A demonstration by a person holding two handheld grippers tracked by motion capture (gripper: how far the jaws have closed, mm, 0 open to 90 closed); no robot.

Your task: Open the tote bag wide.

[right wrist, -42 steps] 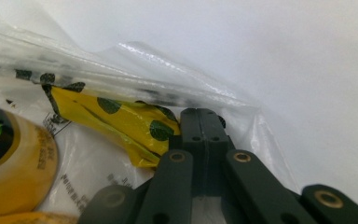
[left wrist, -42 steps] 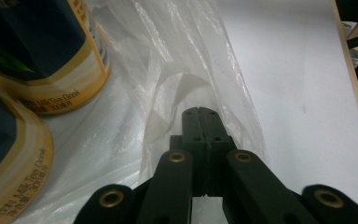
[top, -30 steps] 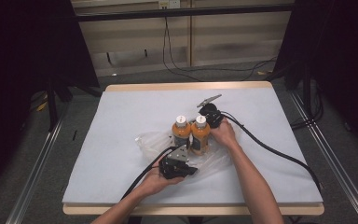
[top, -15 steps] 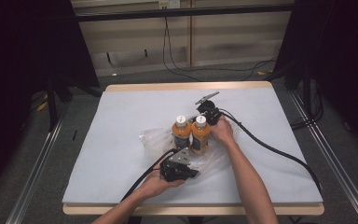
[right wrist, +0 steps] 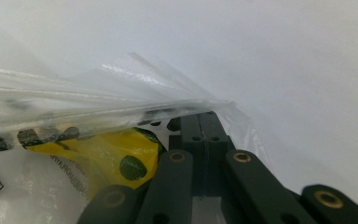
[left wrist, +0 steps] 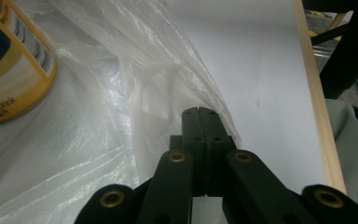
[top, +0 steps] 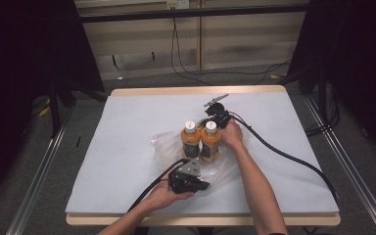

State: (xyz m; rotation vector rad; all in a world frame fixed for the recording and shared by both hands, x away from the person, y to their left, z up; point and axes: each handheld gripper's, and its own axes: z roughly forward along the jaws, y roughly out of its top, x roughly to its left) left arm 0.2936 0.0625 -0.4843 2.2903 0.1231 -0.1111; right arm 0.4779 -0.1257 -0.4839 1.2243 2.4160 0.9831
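The left claw (left wrist: 199, 112), held low near the tabletop's (top: 127, 127) front edge, is clamped tight on a fold of the clear plastic bag (left wrist: 121, 93). The right claw (right wrist: 200, 116), beyond the bottles, pinches the bag's far edge. Between the claws, two orange drink bottles (top: 201, 139) stand upright, touching, amid the bag.
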